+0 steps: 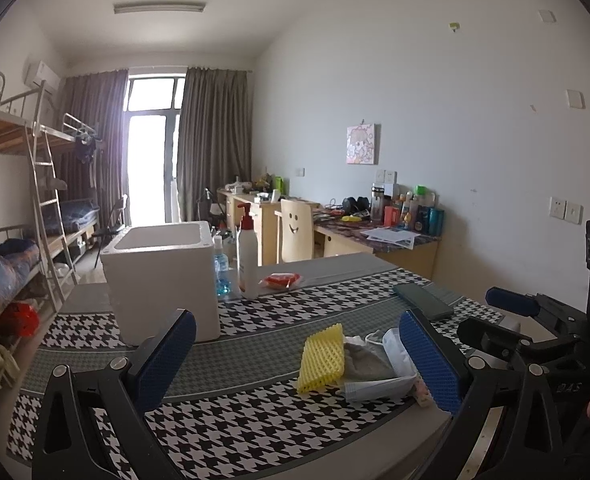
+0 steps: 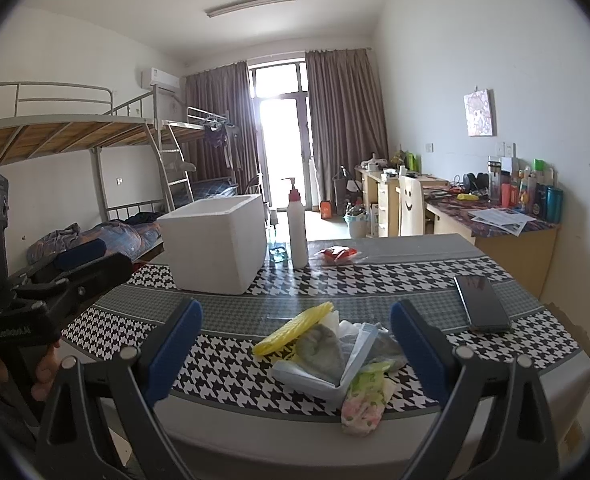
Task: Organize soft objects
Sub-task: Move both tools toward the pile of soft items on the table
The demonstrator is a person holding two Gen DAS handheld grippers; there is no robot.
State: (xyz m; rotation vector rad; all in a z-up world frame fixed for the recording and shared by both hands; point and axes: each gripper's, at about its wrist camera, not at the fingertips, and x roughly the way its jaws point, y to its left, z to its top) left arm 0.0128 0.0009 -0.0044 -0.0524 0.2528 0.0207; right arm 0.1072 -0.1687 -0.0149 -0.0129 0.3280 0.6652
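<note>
A pile of soft things lies near the table's front edge: a yellow foam net [image 1: 322, 359] [image 2: 295, 327], a grey cloth [image 1: 365, 360] [image 2: 322, 350], a pale blue face mask [image 2: 335, 372] [image 1: 395, 350] and a floral pouch [image 2: 365, 400]. A white foam box [image 1: 163, 276] [image 2: 217, 244] stands open-topped at the back left. My left gripper [image 1: 295, 356] is open and empty, just in front of the pile; it also shows in the right wrist view [image 2: 83, 256]. My right gripper [image 2: 295, 344] is open and empty, with the pile between its fingers; it also shows in the left wrist view [image 1: 495, 312].
The table wears a houndstooth cloth [image 1: 231, 420] [image 2: 223, 364]. A white pump bottle [image 1: 247, 256] [image 2: 297, 232], a blue bottle [image 1: 221, 272] and a red packet [image 1: 281, 280] [image 2: 337, 254] stand behind. A dark phone [image 1: 423, 300] [image 2: 481, 302] lies at the right. Bunk beds stand left, desks right.
</note>
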